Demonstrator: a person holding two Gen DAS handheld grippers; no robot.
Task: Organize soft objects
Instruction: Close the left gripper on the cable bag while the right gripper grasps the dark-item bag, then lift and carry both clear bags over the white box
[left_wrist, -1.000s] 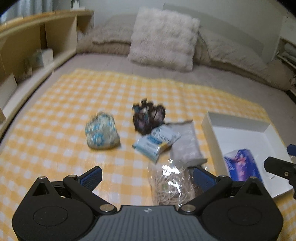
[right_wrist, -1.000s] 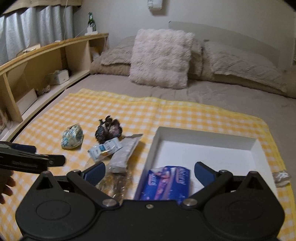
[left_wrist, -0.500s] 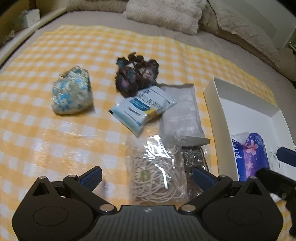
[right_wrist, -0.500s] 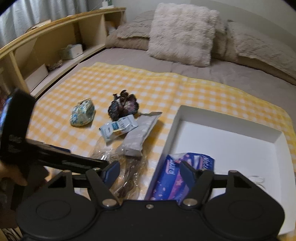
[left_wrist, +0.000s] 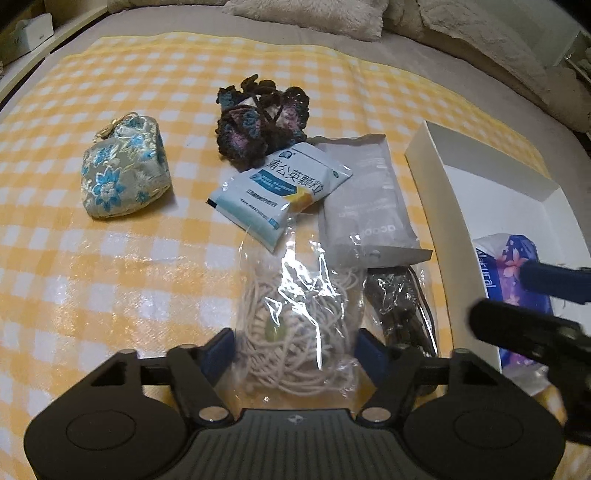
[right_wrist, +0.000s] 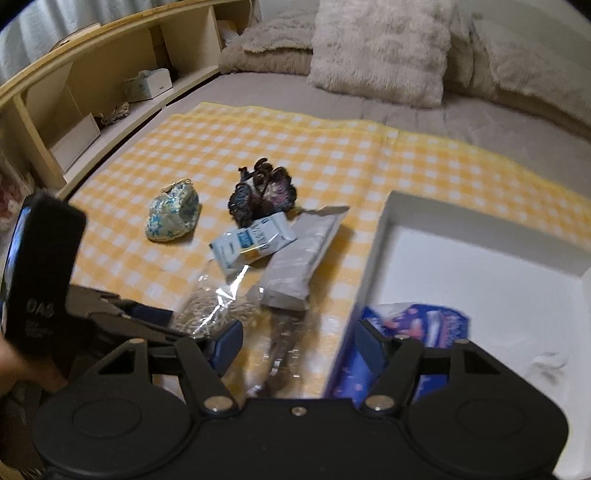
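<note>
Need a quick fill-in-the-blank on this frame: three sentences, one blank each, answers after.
1. The only item already inside the white box is the blue-and-purple floral ____ pack.
2. The clear bag between the left gripper fingers holds a coil of pale ____.
3. The embroidered pouch lies on a yellow-and-white ____ cloth.

Missing words: tissue; cord; checked

Dim warm indoor light, white glare on the glossy yellow-checked cloth (left_wrist: 122, 280), fisheye-bent edges, motion-blurred right view

Both hand-held grippers lower, jaws narrower, closing: left (left_wrist: 295, 349) astride cord bag (left_wrist: 295, 325).
</note>
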